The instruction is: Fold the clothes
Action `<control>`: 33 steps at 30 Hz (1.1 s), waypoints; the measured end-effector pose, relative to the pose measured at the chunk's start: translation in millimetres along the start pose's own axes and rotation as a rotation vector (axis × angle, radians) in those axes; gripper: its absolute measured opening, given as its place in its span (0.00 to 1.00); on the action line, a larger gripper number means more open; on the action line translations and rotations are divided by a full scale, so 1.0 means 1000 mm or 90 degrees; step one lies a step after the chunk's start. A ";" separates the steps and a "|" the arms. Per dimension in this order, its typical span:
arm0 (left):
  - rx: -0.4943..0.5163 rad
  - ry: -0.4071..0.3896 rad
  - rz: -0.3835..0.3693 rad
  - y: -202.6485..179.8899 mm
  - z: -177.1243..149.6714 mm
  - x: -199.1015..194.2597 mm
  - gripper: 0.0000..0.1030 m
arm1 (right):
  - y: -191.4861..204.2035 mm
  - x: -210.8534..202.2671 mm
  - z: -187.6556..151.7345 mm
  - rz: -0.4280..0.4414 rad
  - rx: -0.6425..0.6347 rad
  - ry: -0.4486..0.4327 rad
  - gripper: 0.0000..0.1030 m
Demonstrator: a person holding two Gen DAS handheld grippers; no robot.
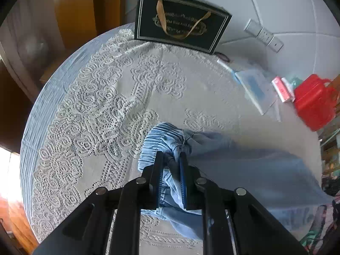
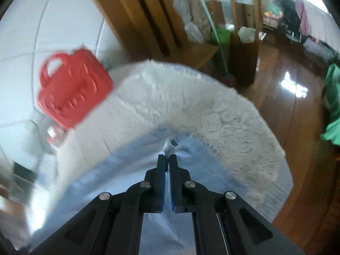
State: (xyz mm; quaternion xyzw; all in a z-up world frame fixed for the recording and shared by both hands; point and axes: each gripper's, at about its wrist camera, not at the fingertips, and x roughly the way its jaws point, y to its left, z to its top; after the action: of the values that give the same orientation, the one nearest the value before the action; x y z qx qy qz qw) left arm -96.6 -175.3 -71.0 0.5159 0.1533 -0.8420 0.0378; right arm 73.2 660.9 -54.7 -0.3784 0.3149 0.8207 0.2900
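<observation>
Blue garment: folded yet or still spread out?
Not folded: the blue garment lies stretched between the left gripper, bunching its waistband, and the right gripper, pinching an edge.

I'm seeing the red case (image 2: 74,89) smearing into motion blur in my right view, its relief unreadable. The gold lettering on the black gift bag (image 1: 180,27) is blurring too. The left gripper (image 1: 171,159) is hiding the blue garment (image 1: 244,163) fold it's pinching.

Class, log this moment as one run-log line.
left gripper: shut on blue garment waistband | right gripper: shut on garment edge | lace tablecloth: beneath
</observation>
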 end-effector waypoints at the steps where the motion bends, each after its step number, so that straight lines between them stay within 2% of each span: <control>1: 0.008 0.002 0.004 0.000 -0.003 -0.001 0.14 | -0.008 -0.008 -0.002 -0.005 0.003 -0.004 0.04; 4: 0.021 0.015 0.020 0.001 -0.011 0.004 0.14 | -0.034 -0.019 -0.015 -0.029 0.008 0.003 0.04; 8: 0.036 0.033 0.043 0.003 -0.021 0.011 0.14 | -0.065 0.022 -0.052 -0.080 0.013 0.110 0.05; 10: 0.043 0.042 0.054 0.004 -0.026 0.015 0.19 | -0.081 0.044 -0.069 -0.125 0.028 0.161 0.07; 12: 0.051 0.051 0.065 0.004 -0.031 0.018 0.39 | -0.089 0.051 -0.078 -0.149 0.038 0.175 0.10; 13: 0.055 0.056 0.070 0.005 -0.034 0.020 0.47 | -0.089 0.050 -0.078 -0.144 0.038 0.170 0.13; 14: 0.059 0.060 0.076 0.005 -0.036 0.022 0.64 | -0.088 0.048 -0.077 -0.140 0.036 0.164 0.15; 15: 0.059 0.046 0.074 0.004 -0.033 0.014 0.74 | -0.085 0.044 -0.075 -0.135 0.031 0.152 0.19; 18: 0.059 -0.008 0.054 -0.004 -0.018 -0.012 0.75 | -0.073 0.038 -0.065 -0.120 0.009 0.122 0.23; 21: 0.065 -0.019 0.042 -0.018 -0.009 -0.014 0.75 | -0.051 0.043 -0.052 -0.083 -0.015 0.106 0.23; 24: 0.085 -0.005 0.044 -0.035 -0.007 0.006 0.75 | -0.027 0.061 -0.043 -0.036 -0.028 0.103 0.23; 28: 0.090 0.028 0.043 -0.051 -0.012 0.036 0.75 | -0.002 0.088 -0.030 -0.001 -0.044 0.118 0.26; 33: 0.090 0.069 0.067 -0.056 -0.025 0.073 0.75 | 0.026 0.133 -0.018 0.059 -0.060 0.174 0.26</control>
State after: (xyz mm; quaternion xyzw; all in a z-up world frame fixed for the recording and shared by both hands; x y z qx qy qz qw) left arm -121.8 -107.5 -133.0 0.5695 0.0684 -0.8183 0.0369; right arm -9.9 663.0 -163.8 -0.4845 0.3298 0.7880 0.1883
